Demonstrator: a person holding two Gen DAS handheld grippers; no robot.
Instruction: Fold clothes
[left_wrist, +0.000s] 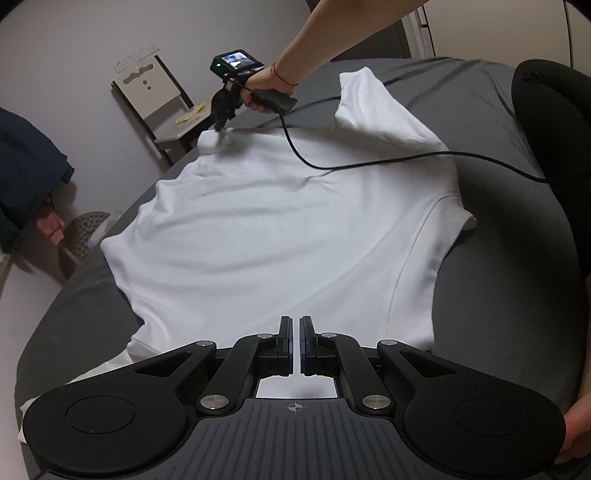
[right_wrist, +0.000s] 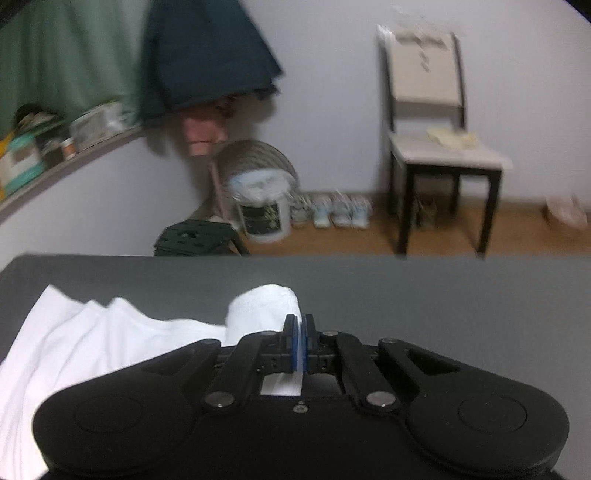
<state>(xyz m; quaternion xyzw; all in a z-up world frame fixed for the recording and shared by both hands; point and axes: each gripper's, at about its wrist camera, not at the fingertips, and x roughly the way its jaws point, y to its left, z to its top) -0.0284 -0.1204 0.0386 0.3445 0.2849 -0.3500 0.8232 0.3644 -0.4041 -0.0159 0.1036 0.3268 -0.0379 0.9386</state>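
Left gripper (left_wrist: 295, 345): jaws drawn almost together, a thin slit between the blue pads; white cloth shows in the slit and beneath the frame, but whether it is pinched I cannot tell. It sits low at the near edge of the bed, pointing across the shirt.
Left hand (left_wrist: 576, 432): only fingers show, at the gripper's right side.
Right gripper (right_wrist: 300, 343): jaws closed on a fold of white fabric, a rolled bunch standing up just beyond the tips.
Right hand (left_wrist: 258, 96): wrapped round the handle, forearm reaching down from above, gripper tipped down onto the far corner of the shirt.
T-shirt (left_wrist: 258, 229): white, spread flat over the middle of the bed, one sleeve toward the right side.
Cable (left_wrist: 332, 162): black, trailing across the shirt.
Bed (left_wrist: 491, 122): grey sheet.
Chair (right_wrist: 436, 147): by the wall beyond the far edge.
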